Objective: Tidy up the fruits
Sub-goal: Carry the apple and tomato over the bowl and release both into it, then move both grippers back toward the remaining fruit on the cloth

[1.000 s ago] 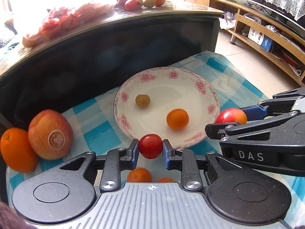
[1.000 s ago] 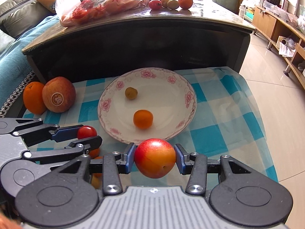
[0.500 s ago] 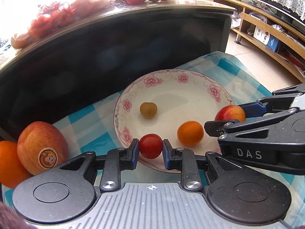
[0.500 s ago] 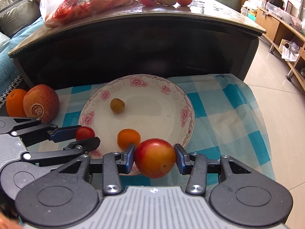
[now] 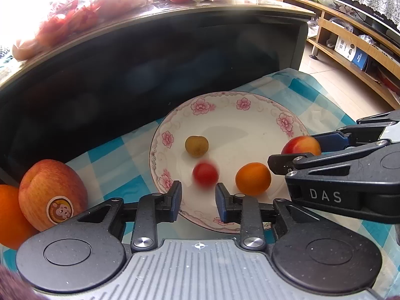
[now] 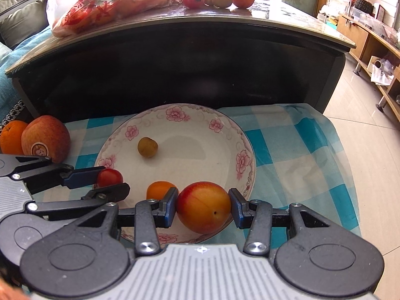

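Two grippers hang over our plate (image 5: 250, 115): the left gripper (image 5: 197, 197) has just been opening, its fingers (image 5: 175, 195) now clear of the blurred cherry tomato (image 5: 205, 175) above the plate's near rim. Our right gripper (image 6: 203, 207) clamps the nectarine (image 6: 203, 206) between its fingers (image 6: 170, 205) over that same rim.

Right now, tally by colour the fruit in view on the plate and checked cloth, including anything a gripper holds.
Red: 1, cherry tomato
Red-yellow: 2, stickered apple, held fruit
Orange: 2, small orange fruit, large orange
Yellow-green: 1, dull round fruit
Total: 6
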Motion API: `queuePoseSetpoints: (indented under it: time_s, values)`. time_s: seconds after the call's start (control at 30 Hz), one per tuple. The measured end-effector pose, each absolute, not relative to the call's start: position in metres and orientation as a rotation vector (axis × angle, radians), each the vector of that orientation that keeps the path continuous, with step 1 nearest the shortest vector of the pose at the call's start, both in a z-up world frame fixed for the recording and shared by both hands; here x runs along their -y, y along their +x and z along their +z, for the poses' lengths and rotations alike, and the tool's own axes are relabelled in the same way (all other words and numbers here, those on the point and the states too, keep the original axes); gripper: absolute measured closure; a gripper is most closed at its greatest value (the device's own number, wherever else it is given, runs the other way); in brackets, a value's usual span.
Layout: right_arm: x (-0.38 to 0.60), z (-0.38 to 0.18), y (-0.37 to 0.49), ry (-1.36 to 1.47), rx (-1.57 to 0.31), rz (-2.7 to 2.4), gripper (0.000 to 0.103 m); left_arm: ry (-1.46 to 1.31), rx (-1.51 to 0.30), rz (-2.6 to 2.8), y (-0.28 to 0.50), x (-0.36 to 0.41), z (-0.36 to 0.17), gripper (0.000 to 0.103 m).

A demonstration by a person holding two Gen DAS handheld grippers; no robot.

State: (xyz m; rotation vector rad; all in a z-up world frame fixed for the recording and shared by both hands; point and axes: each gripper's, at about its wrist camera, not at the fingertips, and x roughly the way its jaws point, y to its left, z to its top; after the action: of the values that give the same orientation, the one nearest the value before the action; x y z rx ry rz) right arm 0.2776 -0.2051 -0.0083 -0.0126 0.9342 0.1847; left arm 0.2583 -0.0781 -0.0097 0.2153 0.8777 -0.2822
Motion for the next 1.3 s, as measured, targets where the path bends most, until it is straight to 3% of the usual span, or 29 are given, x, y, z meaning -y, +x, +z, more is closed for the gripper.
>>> queuePoseSetpoints:
  time_s: [0.07,0.13,0.2,1.3]
  values:
    - [0.206,-0.008,0.278,-0.006,-0.934,0.183,0.055,0.212,-0.873,-0.277,0.258,0.077,-0.008,0.058]
    - [0.207,-0.007,0.278,-0.002,-0.928,0.183,0.055,0.197,-0.869,-0.295,0.257,0.077,-0.006,0.028]
    - [0.208,-0.005,0.278,0.005,-0.916,0.184,0.055,0.211,-0.854,-0.305,0.254,0.081,-0.004,0.032]
    - [0.203,0.019,0.203,0.033,-0.907,0.218,0.055,0.178,-0.881,-0.236,0.184,0.035,0.013,0.031]
